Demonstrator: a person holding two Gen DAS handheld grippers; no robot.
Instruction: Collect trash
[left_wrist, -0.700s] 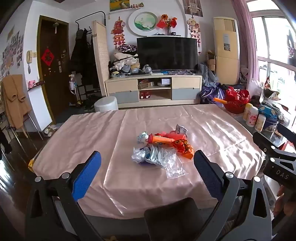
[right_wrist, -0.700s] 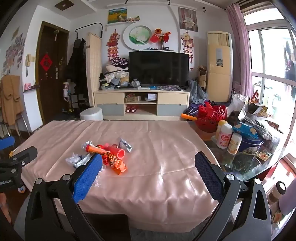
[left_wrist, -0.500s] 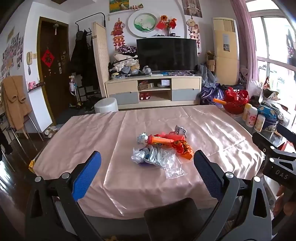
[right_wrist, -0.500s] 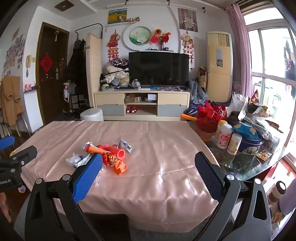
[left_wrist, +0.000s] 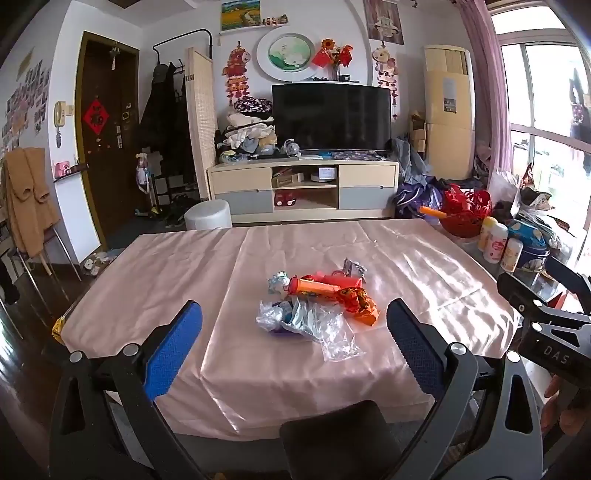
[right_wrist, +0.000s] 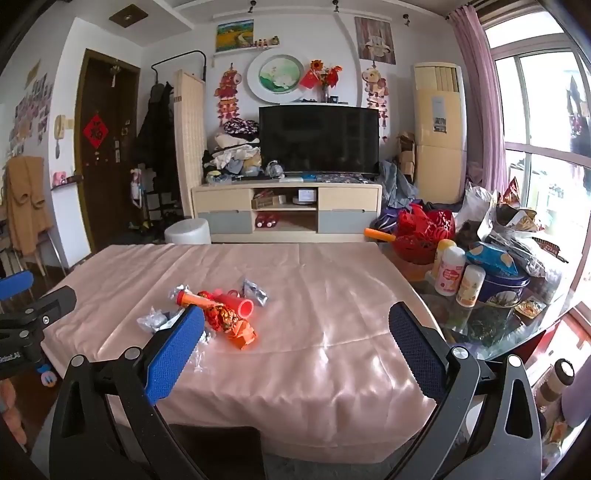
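Note:
A heap of trash lies mid-table on the pink cloth: an orange tube, a red tube, a crumpled orange-red wrapper, clear plastic bags, and a small silver packet. The heap also shows in the right wrist view. My left gripper is open and empty, held short of the table's near edge, facing the heap. My right gripper is open and empty, to the right of the heap, above the near edge.
A glass side table at the right holds bottles, a blue tin, and a red basket. A dark chair back stands below my left gripper. A white stool and TV cabinet are beyond the table.
Both grippers have stayed almost still; the left view has drifted very slightly. Nothing on the table has moved.

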